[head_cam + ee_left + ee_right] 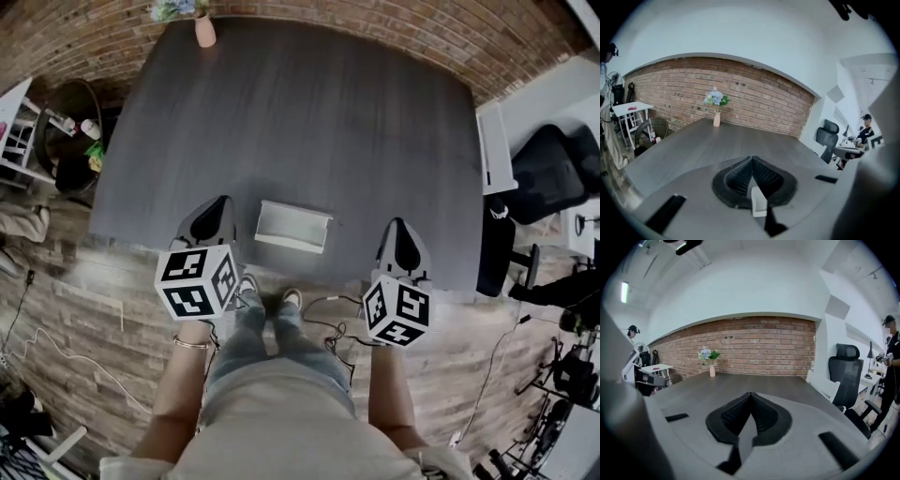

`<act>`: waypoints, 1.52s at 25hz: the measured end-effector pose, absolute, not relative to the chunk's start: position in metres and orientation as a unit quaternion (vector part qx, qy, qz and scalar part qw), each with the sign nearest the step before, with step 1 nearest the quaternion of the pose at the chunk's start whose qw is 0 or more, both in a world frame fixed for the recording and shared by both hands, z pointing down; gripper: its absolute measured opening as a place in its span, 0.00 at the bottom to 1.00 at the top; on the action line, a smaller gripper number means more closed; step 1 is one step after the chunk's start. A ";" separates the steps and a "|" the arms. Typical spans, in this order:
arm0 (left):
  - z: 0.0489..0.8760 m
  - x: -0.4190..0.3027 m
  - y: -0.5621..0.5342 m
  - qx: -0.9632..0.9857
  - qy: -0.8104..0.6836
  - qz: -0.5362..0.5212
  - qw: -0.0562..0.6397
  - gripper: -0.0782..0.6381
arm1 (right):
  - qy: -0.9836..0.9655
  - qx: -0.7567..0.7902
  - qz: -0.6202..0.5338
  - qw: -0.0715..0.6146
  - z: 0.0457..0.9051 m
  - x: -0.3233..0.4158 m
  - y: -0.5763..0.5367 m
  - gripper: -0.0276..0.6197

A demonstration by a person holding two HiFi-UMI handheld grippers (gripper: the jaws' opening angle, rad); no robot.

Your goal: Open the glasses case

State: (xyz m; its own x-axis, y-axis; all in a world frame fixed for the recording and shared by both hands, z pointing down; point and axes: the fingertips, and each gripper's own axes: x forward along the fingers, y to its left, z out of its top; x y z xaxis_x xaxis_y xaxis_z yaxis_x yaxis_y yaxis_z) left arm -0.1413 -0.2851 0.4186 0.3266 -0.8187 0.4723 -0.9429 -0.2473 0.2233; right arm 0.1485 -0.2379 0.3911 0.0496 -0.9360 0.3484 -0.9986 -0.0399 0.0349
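Head view: white glasses case (pixel 293 226) lying on dark table (pixel 309 122) near its front edge, apparently open; left gripper (pixel 217 208) and right gripper (pixel 400 230) flanking the case, one on either side, each apart from it; jaws of both clenched tip to tip with nothing between, as confirmed in the left and right gripper views; pink vase of flowers (pixel 203 28) at the table's far edge.

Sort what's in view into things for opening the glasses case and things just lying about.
For the job: glasses case, left gripper, right gripper (both shut, holding nothing).
Lying about: vase of flowers, office chair.
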 end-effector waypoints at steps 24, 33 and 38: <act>0.302 -0.151 -0.320 0.798 -0.587 0.037 0.132 0.12 | -0.663 0.737 0.087 0.103 0.313 0.212 -0.232 0.05; 0.307 -0.155 -0.316 0.796 -0.588 0.041 0.137 0.12 | -0.665 0.735 0.091 0.100 0.313 0.206 -0.232 0.05; 0.311 -0.161 -0.314 0.794 -0.589 0.043 0.142 0.12 | -0.665 0.734 0.095 0.099 0.316 0.201 -0.232 0.05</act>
